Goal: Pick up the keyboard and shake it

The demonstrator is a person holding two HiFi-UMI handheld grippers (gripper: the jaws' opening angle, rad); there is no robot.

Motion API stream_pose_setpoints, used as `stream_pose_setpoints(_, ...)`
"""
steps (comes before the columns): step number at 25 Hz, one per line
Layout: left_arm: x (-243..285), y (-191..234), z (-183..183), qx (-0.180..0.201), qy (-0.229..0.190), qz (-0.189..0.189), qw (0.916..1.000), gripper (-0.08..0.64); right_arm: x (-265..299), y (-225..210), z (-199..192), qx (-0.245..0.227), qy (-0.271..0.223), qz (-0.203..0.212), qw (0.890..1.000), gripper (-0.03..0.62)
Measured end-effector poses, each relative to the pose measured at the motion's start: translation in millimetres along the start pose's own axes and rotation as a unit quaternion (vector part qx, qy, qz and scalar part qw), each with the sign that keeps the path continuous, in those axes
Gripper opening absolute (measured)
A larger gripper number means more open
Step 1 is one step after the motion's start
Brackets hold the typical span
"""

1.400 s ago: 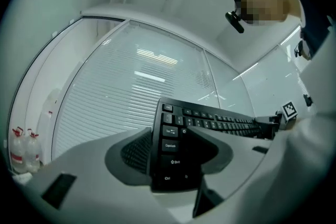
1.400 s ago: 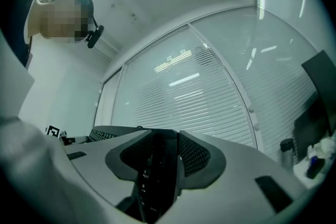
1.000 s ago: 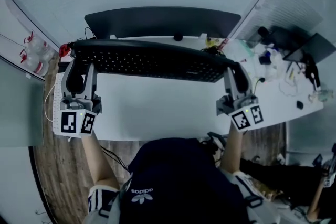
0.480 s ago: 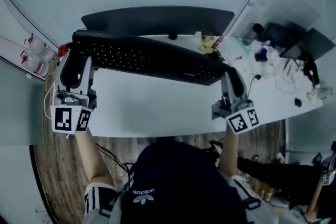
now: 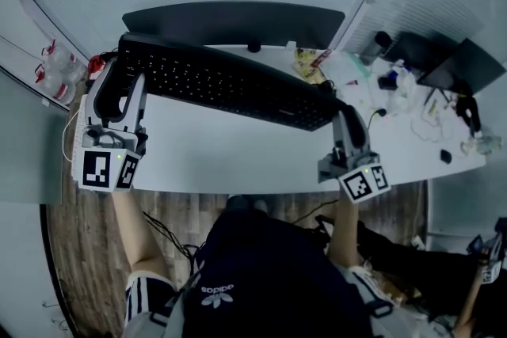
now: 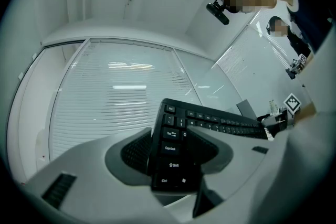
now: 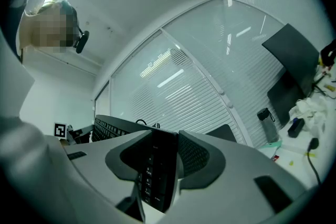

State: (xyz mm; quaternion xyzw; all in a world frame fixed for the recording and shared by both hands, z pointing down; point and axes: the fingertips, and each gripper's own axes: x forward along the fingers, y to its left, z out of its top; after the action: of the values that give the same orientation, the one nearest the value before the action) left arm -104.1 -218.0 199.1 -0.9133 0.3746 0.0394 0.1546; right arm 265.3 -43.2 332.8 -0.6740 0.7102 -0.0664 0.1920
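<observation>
Pickup done: keyboard (image 5: pixel 230 87) hangs tilted above the tabletop (image 5: pixel 230 158); shaking likely remains.
My left hand-held gripper (image 5: pixel 119 87) and right hand-held gripper (image 5: pixel 348 123) each clamp one end.

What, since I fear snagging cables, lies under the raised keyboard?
Only bare white desk shows below the keyboard in the head view. The strip its body covers cannot be seen, so cables there cannot be ruled out.

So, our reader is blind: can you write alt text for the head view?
A black keyboard is held above a white desk, slanted, its ends clamped by the left gripper and right gripper. A dark monitor stands behind.
</observation>
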Motion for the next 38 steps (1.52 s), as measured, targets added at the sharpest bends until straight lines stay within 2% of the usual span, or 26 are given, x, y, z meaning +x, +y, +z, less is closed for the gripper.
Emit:
stream_pose_setpoints(14,-1.6,1.3,-2.9,0.030,-0.003,-0.012,0.9995,0.207,3.6,-2.9,-25.0,0.015,-0.004,0.000,1.000,0.146)
stream_pose_setpoints(17,3.3,6.5,-8.7,0.032,-0.004,-0.018,0.9993,0.207,14.6,-7.3,-31.5,0.021,-0.013,-0.002,1.000,0.147)
stream_pose_setpoints(20,0.5,3.4,-8.4,0.028,-0.004,-0.025,0.9993,0.207,10.0,-4.8,-27.3,0.007,-0.004,-0.006,1.000,0.146)
stream_pose_setpoints(23,-1.9,4.4,-12.1,0.028,-0.002,-0.034,0.9990,0.206,6.2,-5.2,-26.0,0.020,-0.014,-0.003,1.000,0.146)
stream_pose_setpoints(27,5.1,7.5,-19.0,0.028,0.001,-0.024,0.9993,0.206,19.2,-8.5,-30.3,0.008,-0.006,-0.007,1.000,0.147)
stream_pose_setpoints(31,2.2,6.6,-14.6,0.029,-0.006,-0.030,0.9991,0.206,8.4,-7.1,-32.1,0.027,-0.003,-0.002,1.000,0.146)
stream_pose_setpoints(35,5.3,7.5,-20.1,0.029,0.002,-0.025,0.9993,0.206,15.6,-7.6,-29.5,0.014,0.001,-0.013,1.000,0.146)
stream_pose_setpoints(38,1.7,6.0,-14.8,0.029,-0.001,-0.033,0.9990,0.206,9.5,-8.1,-28.0,0.031,-0.005,-0.004,1.000,0.147)
